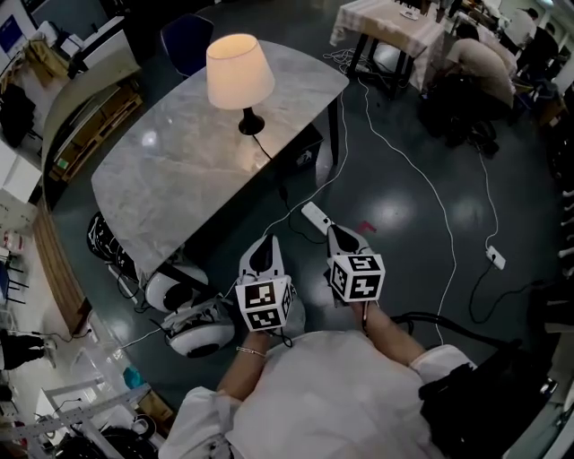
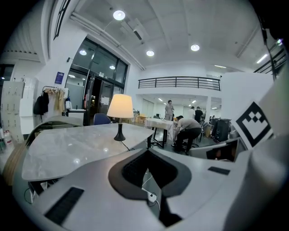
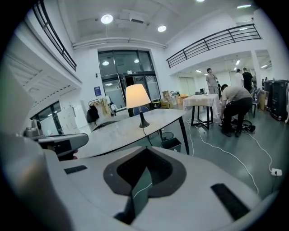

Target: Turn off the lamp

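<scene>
Marble-topped surface (image 1: 179,170) standing on a dark glossy floor (image 1: 404,224) in a large hall. The lamp (image 1: 239,72), upright on a black base, stands toward the surface's far right corner; its cream shade glows, so it is lit. A black cord (image 1: 265,148) runs from the base to the right edge of the surface. Left gripper (image 1: 266,244) and right gripper (image 1: 337,233) are held side by side over the floor, short of the surface's near edge and well apart from the lamp. Both point toward the lamp. In each gripper view the jaws meet at their tips with nothing between them. A white power strip (image 1: 316,215) lies on the floor just ahead of the grippers. A white cable (image 1: 421,179) trails across the floor to the right. A person (image 1: 480,58) bends beside a cloth-covered table (image 1: 386,18) in the background.
</scene>
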`<state>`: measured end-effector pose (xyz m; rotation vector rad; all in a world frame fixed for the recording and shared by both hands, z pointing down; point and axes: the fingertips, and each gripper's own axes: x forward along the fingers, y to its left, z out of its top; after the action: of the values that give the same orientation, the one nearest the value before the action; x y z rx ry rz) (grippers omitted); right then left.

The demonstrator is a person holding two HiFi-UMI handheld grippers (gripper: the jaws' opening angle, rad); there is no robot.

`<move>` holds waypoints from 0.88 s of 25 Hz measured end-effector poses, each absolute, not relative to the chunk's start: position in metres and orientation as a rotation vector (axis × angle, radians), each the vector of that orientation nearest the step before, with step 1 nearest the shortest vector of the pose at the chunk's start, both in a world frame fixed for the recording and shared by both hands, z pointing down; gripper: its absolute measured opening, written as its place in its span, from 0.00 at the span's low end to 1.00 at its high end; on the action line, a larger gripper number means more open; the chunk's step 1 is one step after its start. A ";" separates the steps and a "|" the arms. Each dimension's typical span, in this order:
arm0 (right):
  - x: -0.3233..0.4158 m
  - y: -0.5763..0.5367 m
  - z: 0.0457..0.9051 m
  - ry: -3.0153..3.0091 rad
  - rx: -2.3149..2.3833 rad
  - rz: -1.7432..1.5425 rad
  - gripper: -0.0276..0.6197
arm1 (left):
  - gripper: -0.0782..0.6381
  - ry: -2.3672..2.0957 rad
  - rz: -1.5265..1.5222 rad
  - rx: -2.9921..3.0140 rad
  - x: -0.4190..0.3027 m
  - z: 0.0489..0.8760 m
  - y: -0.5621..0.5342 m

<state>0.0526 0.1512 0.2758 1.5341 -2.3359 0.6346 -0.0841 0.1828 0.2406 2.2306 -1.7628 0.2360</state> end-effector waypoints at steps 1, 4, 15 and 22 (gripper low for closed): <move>0.049 0.144 0.276 -2.332 1.530 0.631 0.04 | 0.12 -1.759 0.233 2.227 -0.087 0.242 0.175; 0.039 0.117 0.275 -2.316 1.526 0.618 0.04 | 0.12 -1.741 0.227 2.222 -0.097 0.244 0.148; 0.007 0.020 0.274 -2.256 1.596 0.621 0.04 | 0.12 -1.672 0.238 2.240 -0.135 0.257 0.052; 0.033 0.005 0.309 -2.143 1.661 0.723 0.04 | 0.12 -1.603 0.307 2.239 -0.128 0.284 0.022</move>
<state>0.0325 0.0054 0.3093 1.6613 -2.1428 0.7233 -0.1278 0.0215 0.2839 2.2390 -1.6035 0.3071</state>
